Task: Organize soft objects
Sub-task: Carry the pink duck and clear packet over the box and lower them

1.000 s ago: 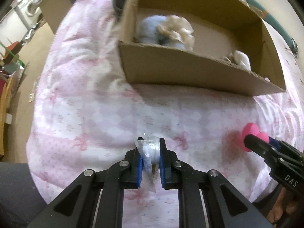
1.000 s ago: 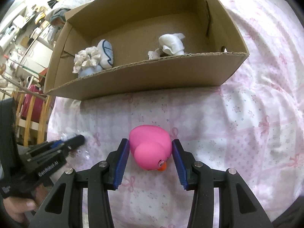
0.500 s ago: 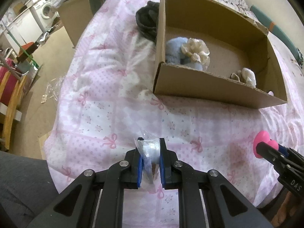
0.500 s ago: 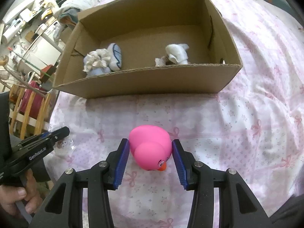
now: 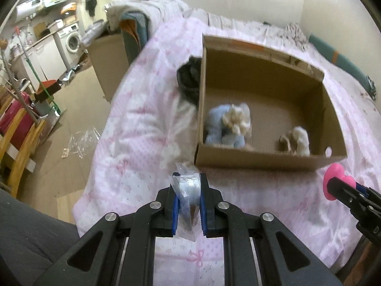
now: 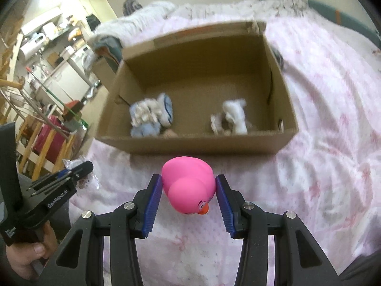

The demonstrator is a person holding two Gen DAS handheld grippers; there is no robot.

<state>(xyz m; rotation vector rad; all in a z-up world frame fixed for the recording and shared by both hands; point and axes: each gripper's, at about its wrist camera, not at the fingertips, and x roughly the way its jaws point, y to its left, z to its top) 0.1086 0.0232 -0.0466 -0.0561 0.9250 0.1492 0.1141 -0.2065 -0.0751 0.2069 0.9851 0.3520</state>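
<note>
Between the blue pads of our left gripper (image 5: 188, 200) we pinch a small clear plastic bag (image 5: 187, 195) with something white inside, its loose tail hanging below the jaws, while our right gripper (image 6: 189, 195) clamps a pink rubber duck (image 6: 188, 183) across its body, beak toward the camera. Both tools are held above the pink patterned bedspread (image 5: 133, 157), short of the open cardboard box (image 5: 262, 160), where a blue and cream soft toy (image 5: 228, 126) and a smaller white one (image 5: 301, 140) already lie. We judge the thin bag could slide out of the narrow pinch, since only crinkled film is held, and either load could catch the box's near wall if carried in too low. Both grippers point forward toward the box, side by side, the left one's handle held in a bare hand (image 6: 23, 255).
</note>
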